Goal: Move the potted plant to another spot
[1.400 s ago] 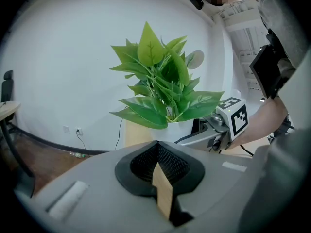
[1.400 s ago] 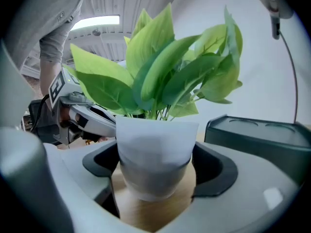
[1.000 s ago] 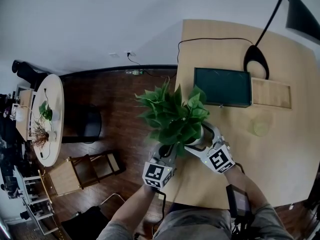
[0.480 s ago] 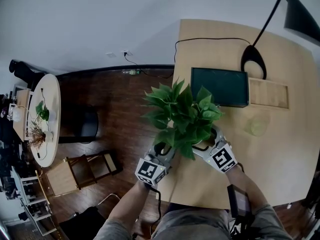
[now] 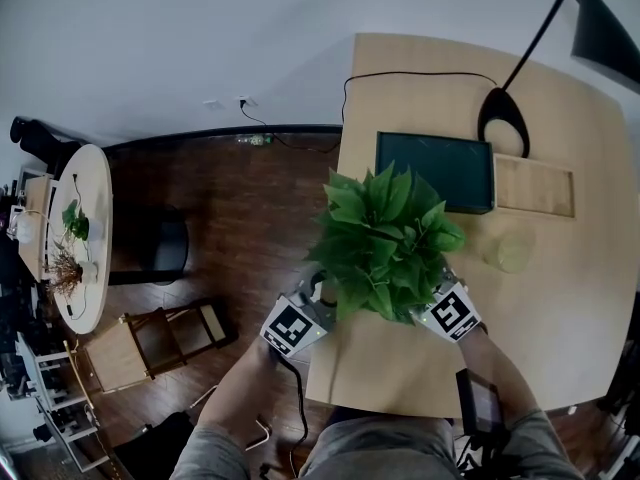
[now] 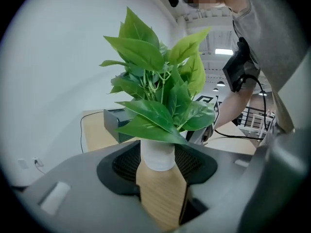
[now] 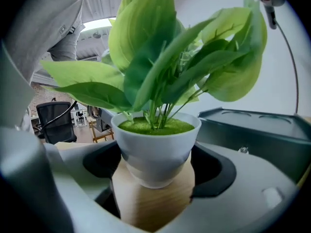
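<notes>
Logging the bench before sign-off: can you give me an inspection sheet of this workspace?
Surface: wooden table, mostly bare.
Job's things: plant in white pot, upright on table.
Clutter: dark box, wooden board, lamp base, pale disc.
Tongs: right tongs closed on pot; left tongs have just been opening, pot in gap, unpressed.
Cables: black cable on table's far side.
Surroundings: wood floor, round table, black chair.
</notes>
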